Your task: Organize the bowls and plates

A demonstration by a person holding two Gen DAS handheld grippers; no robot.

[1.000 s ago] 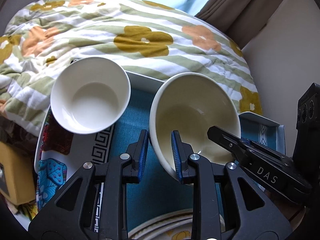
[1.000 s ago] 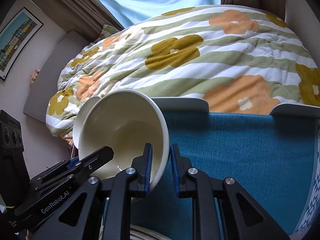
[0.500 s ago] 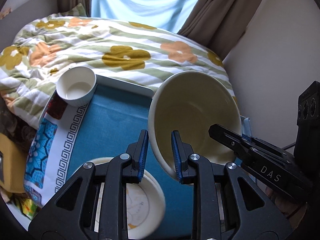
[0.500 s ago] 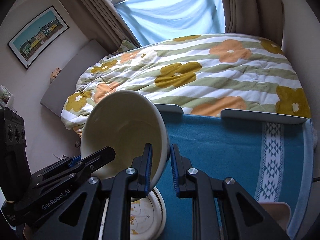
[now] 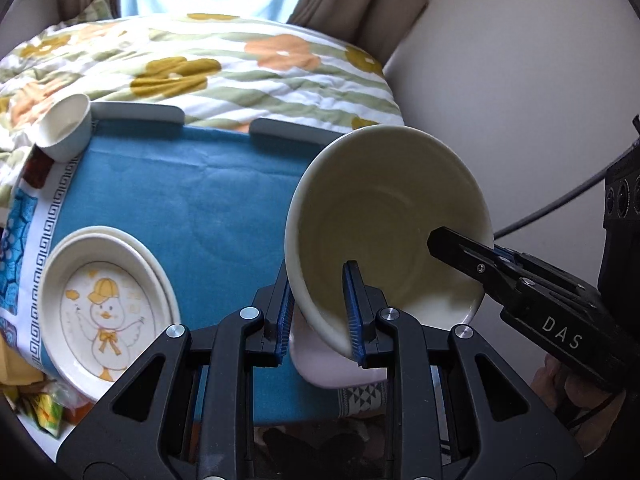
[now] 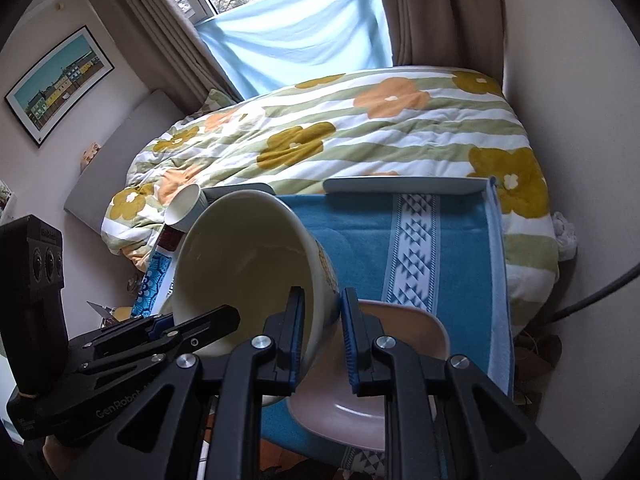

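Both grippers hold one large cream bowl (image 5: 384,216) by its rim, tilted and lifted. My left gripper (image 5: 320,312) is shut on its left rim. My right gripper (image 6: 320,336) is shut on the opposite rim, and the bowl (image 6: 248,264) shows there too. A pink bowl (image 6: 400,344) sits on the blue cloth just below the cream bowl; it also shows in the left wrist view (image 5: 324,364). Stacked duck-print plates (image 5: 104,304) lie at the table's front left. A small white bowl (image 5: 64,128) stands at the far left corner.
The blue cloth (image 5: 200,200) covers a small table with raised grey rim pieces (image 6: 400,186). A flowered quilt on a bed (image 6: 360,128) lies right behind it. A wall (image 5: 520,80) is close on the right. Clutter lies below the table's front edge.
Both grippers have carried the cream bowl up and to the right, from beside the small white bowl to above the pink bowl at the front right. The small bowl stayed put.
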